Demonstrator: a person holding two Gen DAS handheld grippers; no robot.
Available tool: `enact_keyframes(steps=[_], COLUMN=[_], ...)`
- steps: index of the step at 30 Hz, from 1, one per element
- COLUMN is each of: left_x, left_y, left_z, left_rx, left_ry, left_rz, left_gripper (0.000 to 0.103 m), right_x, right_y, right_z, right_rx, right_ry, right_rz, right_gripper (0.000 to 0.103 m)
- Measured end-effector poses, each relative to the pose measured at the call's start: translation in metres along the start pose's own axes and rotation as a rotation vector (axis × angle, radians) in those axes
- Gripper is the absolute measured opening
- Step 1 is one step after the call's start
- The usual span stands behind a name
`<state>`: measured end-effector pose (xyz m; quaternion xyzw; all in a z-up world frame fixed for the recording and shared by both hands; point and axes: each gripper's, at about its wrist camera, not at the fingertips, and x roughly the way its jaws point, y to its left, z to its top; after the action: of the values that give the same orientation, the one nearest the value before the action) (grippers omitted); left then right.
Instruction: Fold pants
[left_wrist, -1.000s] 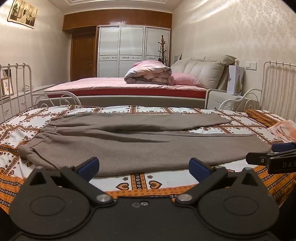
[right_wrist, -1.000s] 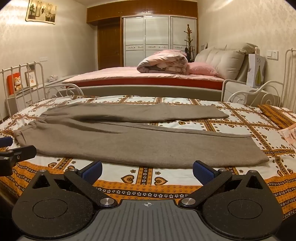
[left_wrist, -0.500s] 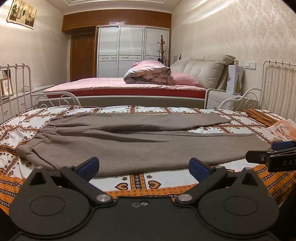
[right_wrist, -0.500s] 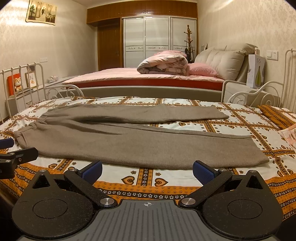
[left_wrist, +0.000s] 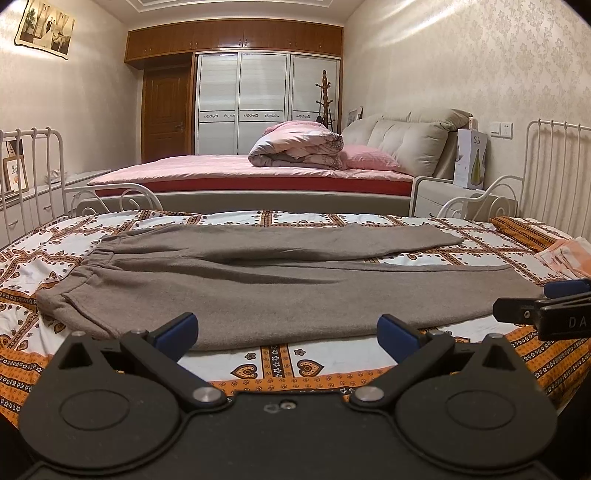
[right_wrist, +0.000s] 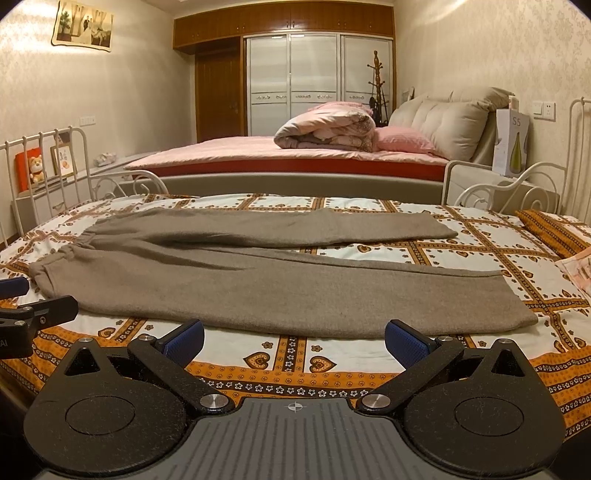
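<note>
Left wrist view: flat grey-brown fleece pants (left_wrist: 280, 291) unfolded on the patterned orange-and-white bedsheet (left_wrist: 288, 360); pre-grasp step. My left gripper (left_wrist: 288, 330) and right gripper (right_wrist: 294, 338) both spread, empty. Next, I'd say: pinch near leg's edge.

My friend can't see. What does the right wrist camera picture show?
Grey-brown pants lie spread flat on a daybed with an orange patterned sheet, waistband to the left, legs to the right. The open right gripper hovers at the bed's near edge, touching nothing. A pink bed stands behind.
</note>
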<state>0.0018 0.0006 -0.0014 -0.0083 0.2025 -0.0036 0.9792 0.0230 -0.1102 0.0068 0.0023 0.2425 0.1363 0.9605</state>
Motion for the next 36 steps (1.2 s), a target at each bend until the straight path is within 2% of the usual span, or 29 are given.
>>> enact_keyframes(steps=[36], left_x=[-0.0004], left_y=[-0.0029], left_z=[-0.0007], left_rx=[0.007], left_ry=[-0.004], left_rz=[0.007], left_gripper=[0.097], right_x=[-0.0020], right_y=[-0.0008], right_z=[-0.0006], right_rx=[0.002], right_ry=[-0.014], right_rz=[0.000], right_gripper=[0.103])
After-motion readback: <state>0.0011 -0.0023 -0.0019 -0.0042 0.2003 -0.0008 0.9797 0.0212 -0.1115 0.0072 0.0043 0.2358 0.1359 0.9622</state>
